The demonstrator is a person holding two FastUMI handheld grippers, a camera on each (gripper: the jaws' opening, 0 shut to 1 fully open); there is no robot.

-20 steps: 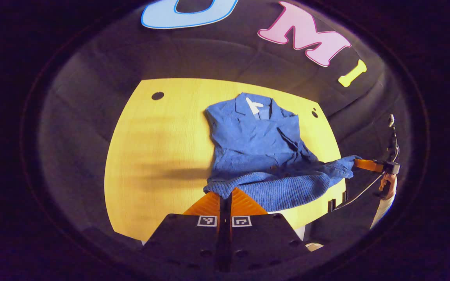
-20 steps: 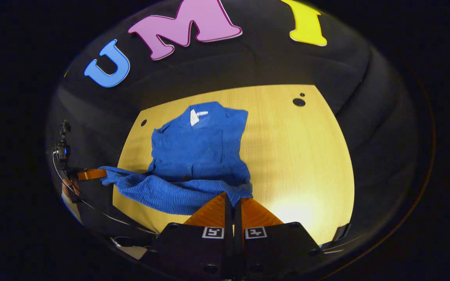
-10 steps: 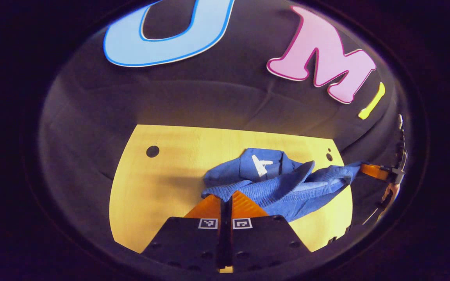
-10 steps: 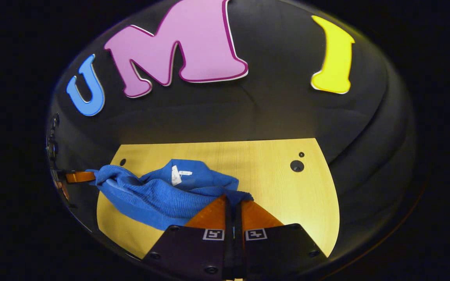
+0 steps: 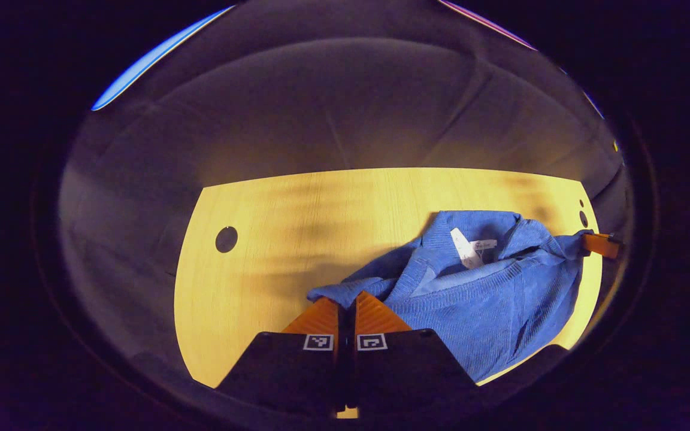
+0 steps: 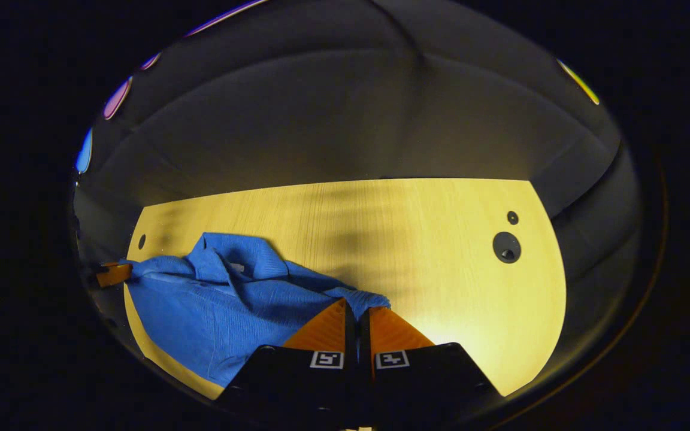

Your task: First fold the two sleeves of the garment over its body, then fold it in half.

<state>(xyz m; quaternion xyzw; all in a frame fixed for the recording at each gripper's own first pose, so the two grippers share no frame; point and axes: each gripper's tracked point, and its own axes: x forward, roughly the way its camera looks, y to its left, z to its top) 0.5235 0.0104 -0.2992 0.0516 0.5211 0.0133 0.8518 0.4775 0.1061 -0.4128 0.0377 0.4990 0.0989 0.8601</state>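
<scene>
A blue knitted garment [image 5: 489,299] lies on the yellow wooden table [image 5: 273,239], its ribbed hem carried over toward the collar, where a white label [image 5: 466,248] shows. My left gripper [image 5: 348,297] is shut on one hem corner. At the far right of the left gripper view the other gripper [image 5: 599,244] grips the opposite corner. In the right gripper view my right gripper [image 6: 357,308] is shut on a hem corner of the garment [image 6: 201,311], and the left gripper [image 6: 111,274] holds the cloth at the far left.
The table has round holes: one [image 5: 226,239] at its left in the left gripper view, and two [image 6: 506,246] at its right in the right gripper view. Black cloth walls [image 5: 333,108] rise right behind the table's far edge.
Both grippers have carried the hem up and forward over the body toward the collar. The garment went from lying flat to doubled over, and the far wall is much closer.
</scene>
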